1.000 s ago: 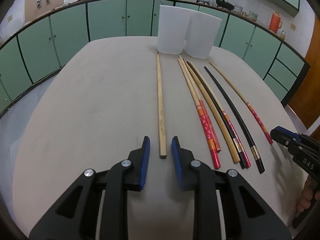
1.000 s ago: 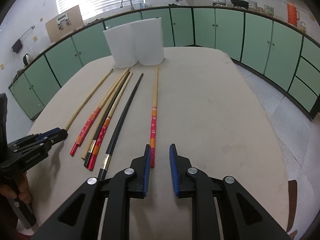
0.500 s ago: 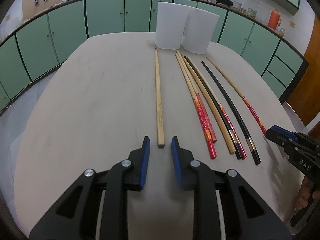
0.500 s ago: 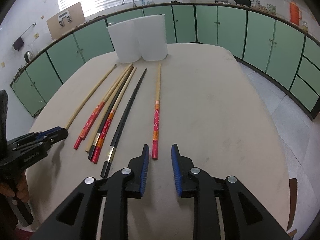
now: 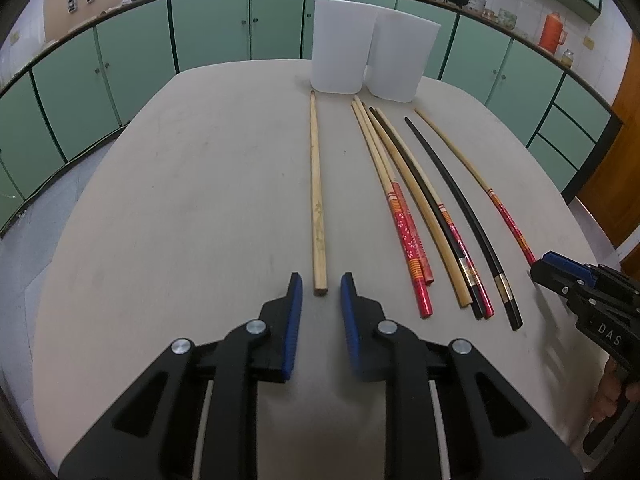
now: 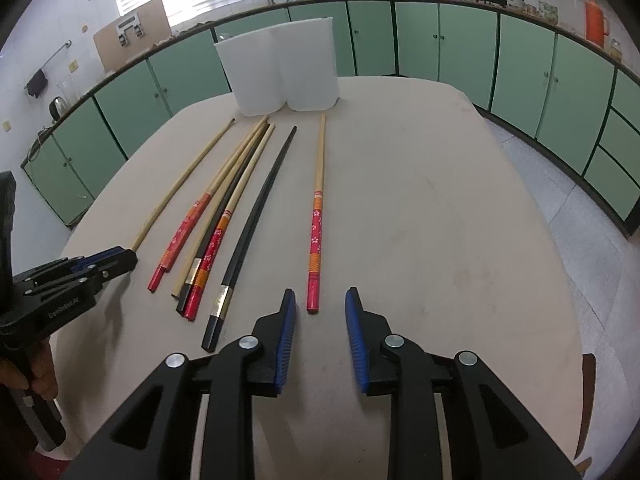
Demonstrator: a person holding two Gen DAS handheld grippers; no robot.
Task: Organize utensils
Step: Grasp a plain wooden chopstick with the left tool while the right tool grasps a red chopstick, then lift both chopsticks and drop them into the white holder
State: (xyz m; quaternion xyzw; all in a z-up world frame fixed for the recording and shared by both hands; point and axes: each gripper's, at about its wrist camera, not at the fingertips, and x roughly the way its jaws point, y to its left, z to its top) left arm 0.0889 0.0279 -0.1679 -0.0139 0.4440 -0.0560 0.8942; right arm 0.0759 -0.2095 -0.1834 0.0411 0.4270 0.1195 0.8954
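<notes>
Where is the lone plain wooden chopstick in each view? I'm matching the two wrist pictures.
Left wrist: plain wooden chopstick runs up centre, near end just ahead of the open left gripper.
Right wrist: far left, near end by the left gripper.
Shared landmark: two white containers.

Both wrist views look low and forward along the table (image 5: 200, 200), sharing the chopsticks (image 6: 224, 216) and white containers (image 6: 280, 72).

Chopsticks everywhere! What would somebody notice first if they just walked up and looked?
Probably the row of long chopsticks fanned out on the table, several with bright red flowery ends. Behind them, two white containers stand side by side at the far edge. Up close, the left gripper is open around the end of a plain wooden chopstick, and the right gripper is open at a red-ended chopstick.
</notes>
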